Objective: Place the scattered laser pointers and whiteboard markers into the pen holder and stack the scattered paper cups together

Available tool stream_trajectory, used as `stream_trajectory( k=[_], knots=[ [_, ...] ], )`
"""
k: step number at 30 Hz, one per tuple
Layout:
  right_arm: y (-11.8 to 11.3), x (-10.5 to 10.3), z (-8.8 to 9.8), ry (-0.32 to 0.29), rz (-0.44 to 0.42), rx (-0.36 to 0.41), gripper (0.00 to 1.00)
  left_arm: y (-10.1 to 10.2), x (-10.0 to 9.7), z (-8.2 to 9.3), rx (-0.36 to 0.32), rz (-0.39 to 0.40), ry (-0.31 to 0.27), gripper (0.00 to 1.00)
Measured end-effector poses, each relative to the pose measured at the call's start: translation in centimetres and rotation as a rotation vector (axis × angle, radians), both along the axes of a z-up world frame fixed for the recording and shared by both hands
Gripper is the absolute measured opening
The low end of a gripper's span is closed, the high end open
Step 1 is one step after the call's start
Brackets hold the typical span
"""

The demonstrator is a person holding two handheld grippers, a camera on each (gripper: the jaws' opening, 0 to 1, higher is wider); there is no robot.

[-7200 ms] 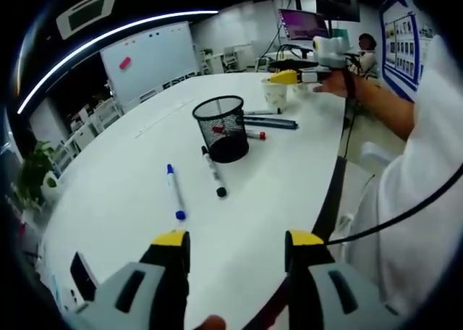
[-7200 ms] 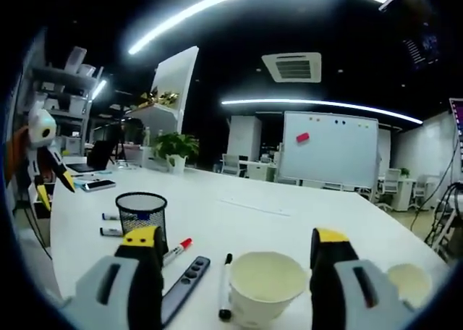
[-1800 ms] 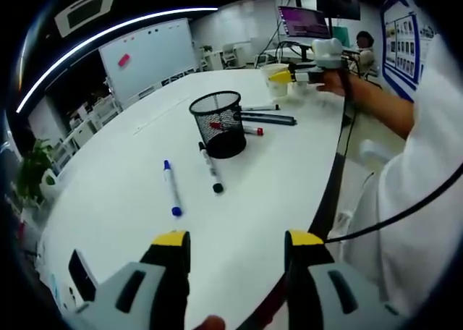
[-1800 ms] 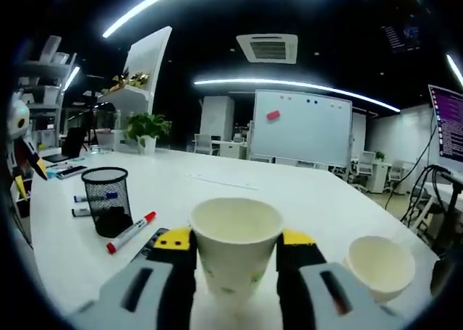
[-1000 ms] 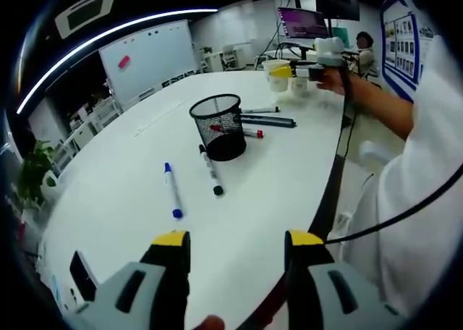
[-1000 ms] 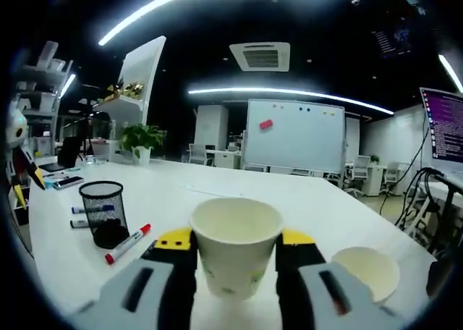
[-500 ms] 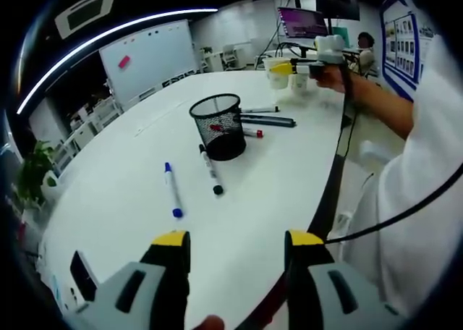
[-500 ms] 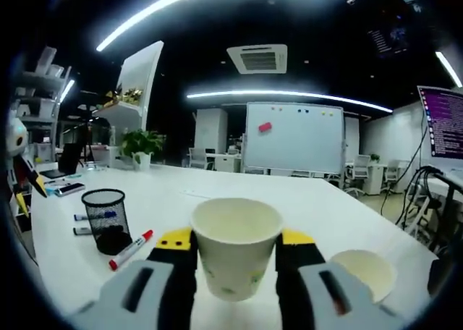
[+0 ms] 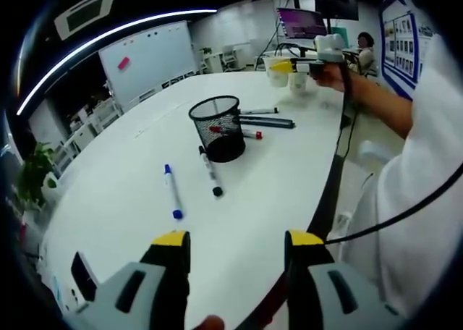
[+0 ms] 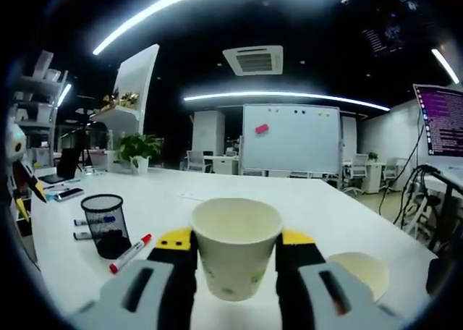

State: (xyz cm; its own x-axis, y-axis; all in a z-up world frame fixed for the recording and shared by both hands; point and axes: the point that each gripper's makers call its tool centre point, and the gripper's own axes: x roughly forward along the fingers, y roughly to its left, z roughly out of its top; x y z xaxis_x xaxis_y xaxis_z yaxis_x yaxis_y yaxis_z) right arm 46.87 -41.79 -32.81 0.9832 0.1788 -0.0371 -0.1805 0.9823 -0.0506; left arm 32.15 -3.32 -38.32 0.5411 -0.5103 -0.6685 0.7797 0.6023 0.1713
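My right gripper (image 10: 236, 237) is shut on a white paper cup (image 10: 236, 254), held upright above the table; the same cup (image 9: 278, 72) hangs at the far end in the left gripper view. A second paper cup (image 10: 358, 273) stands below and to the right of it. The black mesh pen holder (image 9: 216, 127) stands mid-table with a red-capped marker (image 9: 242, 133), a dark laser pointer (image 9: 271, 122) and a black marker (image 9: 257, 111) lying behind it. In front of it lie a black marker (image 9: 211, 171) and a blue marker (image 9: 172, 192). My left gripper (image 9: 235, 237) hovers open over the table's near part.
A person's sleeve and forearm (image 9: 427, 127) run along the right of the left gripper view, with a black cable (image 9: 333, 192) hanging past the table's edge. A phone (image 9: 82, 275) lies at the near left. A whiteboard (image 10: 291, 147) and a plant (image 10: 136, 146) stand beyond the table.
The right gripper has carried the cup a little higher and farther, so the holder and the second cup sit lower in its view. The left gripper has held still.
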Motion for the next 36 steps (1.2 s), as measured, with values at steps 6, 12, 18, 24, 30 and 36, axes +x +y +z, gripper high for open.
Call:
stream_trajectory(
  k=[6,12,18,24,30,36],
  knots=[
    [0.04,-0.11,0.33,-0.003,0.009,0.019,0.43,0.35,0.09,-0.38,0.010,0.001,0.006,0.53],
    [0.13,-0.18,0.51,-0.002,0.009,0.022,0.43,0.19,0.07,-0.27,0.008,-0.002,0.004,0.53],
    [0.16,-0.27,0.56,0.000,0.011,0.019,0.43,0.25,0.01,-0.34,0.012,-0.008,0.006,0.53],
    [-0.04,-0.32,0.86,-0.004,0.009,0.021,0.43,0.36,0.07,-0.33,0.017,-0.009,0.004,0.53],
    [0.32,-0.22,0.43,0.005,0.024,0.006,0.43,-0.54,0.30,-0.09,0.008,-0.024,-0.001,0.53],
    [0.37,-0.28,0.18,0.009,0.039,-0.007,0.43,-0.51,0.21,-0.19,0.012,-0.020,0.005,0.53]
  ],
)
